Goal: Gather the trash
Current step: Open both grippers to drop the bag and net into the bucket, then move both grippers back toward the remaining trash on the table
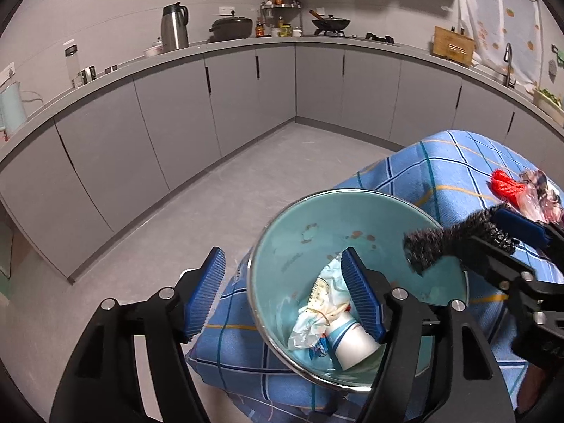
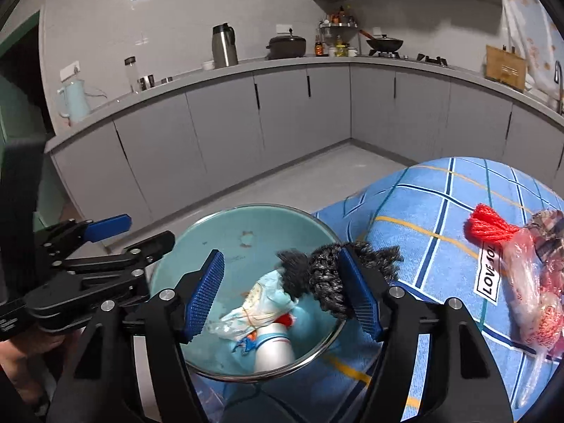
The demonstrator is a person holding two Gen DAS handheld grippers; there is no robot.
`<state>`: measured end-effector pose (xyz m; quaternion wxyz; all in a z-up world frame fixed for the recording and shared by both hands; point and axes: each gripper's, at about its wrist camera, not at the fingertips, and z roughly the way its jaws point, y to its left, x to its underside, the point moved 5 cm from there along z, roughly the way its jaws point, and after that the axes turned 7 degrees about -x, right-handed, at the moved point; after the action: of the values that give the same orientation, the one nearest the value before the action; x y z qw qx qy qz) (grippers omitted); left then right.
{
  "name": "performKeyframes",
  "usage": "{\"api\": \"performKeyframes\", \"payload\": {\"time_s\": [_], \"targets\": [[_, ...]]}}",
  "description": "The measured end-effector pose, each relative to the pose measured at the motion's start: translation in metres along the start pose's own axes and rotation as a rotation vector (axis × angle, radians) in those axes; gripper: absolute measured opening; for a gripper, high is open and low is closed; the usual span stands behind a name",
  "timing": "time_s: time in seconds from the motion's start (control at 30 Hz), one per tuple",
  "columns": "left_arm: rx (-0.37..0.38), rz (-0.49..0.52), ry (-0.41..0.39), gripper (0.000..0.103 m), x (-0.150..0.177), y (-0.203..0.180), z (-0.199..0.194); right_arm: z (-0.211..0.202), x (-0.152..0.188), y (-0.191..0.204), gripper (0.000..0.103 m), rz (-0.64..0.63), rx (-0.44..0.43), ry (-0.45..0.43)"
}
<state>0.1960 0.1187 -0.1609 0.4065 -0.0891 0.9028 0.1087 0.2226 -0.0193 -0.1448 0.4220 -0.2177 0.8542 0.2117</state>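
My left gripper [image 1: 283, 292] stands wide open, one finger outside the teal bowl [image 1: 282, 246], one inside above crumpled wrappers [image 1: 317, 310] and a white cup [image 1: 352, 347]. My right gripper [image 2: 282, 290] is also spread wide; a black fuzzy scrap [image 2: 324, 275] hangs against its right finger over the bowl. The bowl sits on a blue checked cloth [image 2: 423, 211].
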Motion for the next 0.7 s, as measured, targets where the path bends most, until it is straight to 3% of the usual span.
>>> {"api": "performKeyframes", "payload": {"time_s": [0.07,0.13,0.37,0.7], "targets": [[-0.007,-0.007,0.0,0.072,0.0,0.003,0.001,-0.002,-0.003,0.003,0.073,-0.022,0.013,-0.004],[-0.007,-0.014,-0.003,0.072,-0.001,0.005,0.0,-0.005,-0.005,0.004,0.073,-0.004,-0.024,-0.007],[0.005,-0.009,-0.012,0.072,-0.002,0.002,-0.004,-0.016,-0.009,0.004,0.074,-0.006,-0.012,-0.038],[0.039,0.029,-0.023,0.077,0.0,-0.023,-0.016,-0.049,0.006,-0.038,0.074,0.036,0.131,-0.058]]}}
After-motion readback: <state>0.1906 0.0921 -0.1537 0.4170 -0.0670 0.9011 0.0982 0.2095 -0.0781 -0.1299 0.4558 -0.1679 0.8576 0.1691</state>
